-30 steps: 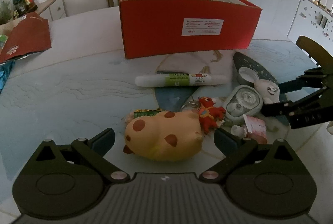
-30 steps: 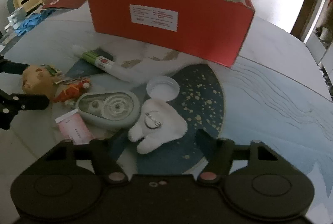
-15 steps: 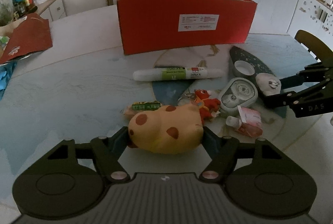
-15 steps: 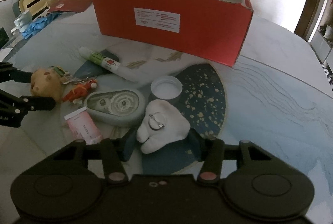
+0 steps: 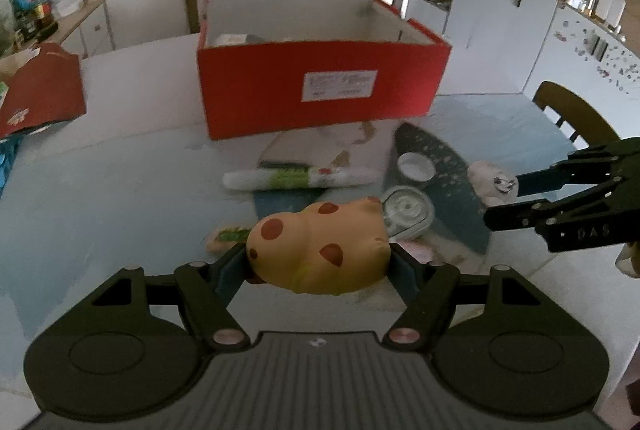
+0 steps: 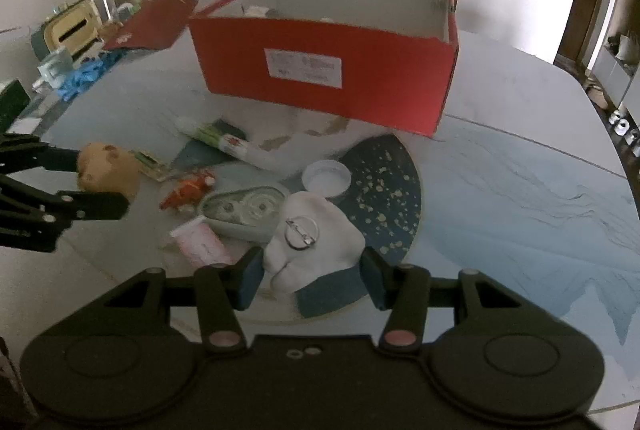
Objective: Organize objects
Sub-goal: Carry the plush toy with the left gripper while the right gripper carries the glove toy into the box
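My left gripper (image 5: 318, 264) is shut on a yellow squishy toy with brown spots (image 5: 318, 244) and holds it above the table. It also shows in the right wrist view (image 6: 107, 169). My right gripper (image 6: 310, 276) is shut on a white plush brooch with a metal pin (image 6: 314, 240), lifted off the table; it also shows in the left wrist view (image 5: 491, 179). An open red box (image 5: 320, 86) stands behind, also seen in the right wrist view (image 6: 324, 68), with a few small things inside.
On the table lie a white tube (image 5: 300, 177), a correction-tape dispenser (image 6: 244, 209), a white cap (image 6: 326, 177), a red figurine keychain (image 6: 188, 190), a pink packet (image 6: 200, 244) and a green-labelled packet (image 5: 228, 236). A red lid (image 5: 40, 94) lies left. Chairs stand around.
Both grippers closed on their objects and lifted: the left took the spotted toy, the right took the white brooch. Both views rose, so the box's inside now shows.
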Motion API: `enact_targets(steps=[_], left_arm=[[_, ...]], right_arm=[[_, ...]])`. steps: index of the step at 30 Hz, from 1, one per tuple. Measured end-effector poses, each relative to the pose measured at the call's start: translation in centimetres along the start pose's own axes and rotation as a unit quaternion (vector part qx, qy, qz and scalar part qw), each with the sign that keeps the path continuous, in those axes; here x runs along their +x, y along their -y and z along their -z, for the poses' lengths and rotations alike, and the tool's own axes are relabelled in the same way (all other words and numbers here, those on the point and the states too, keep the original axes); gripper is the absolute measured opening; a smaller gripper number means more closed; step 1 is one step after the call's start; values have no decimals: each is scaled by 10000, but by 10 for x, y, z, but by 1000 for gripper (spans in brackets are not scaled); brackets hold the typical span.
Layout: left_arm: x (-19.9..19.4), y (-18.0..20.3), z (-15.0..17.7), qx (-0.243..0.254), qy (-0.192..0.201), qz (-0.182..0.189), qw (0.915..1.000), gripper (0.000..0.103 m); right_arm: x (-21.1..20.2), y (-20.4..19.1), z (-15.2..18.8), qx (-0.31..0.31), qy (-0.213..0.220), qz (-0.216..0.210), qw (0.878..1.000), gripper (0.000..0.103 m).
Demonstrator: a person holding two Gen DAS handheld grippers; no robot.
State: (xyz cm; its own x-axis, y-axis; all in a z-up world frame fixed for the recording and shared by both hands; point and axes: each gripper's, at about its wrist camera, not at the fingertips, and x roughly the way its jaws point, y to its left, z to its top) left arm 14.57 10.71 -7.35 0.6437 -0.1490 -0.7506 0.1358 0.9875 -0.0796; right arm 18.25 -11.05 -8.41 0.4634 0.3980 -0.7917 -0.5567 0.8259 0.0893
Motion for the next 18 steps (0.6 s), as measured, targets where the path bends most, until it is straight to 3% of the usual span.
enact_targets(steps=[9,18], left_arm=[[-8,11,-32,128,148,292,9994,74],[-10,14,-87,389,548,381,9970,74]], right_arm=[[-26,-7,-26,4,274,-104,9996,52],[-38,-7,-63,-248,550,-40,9982,52]])
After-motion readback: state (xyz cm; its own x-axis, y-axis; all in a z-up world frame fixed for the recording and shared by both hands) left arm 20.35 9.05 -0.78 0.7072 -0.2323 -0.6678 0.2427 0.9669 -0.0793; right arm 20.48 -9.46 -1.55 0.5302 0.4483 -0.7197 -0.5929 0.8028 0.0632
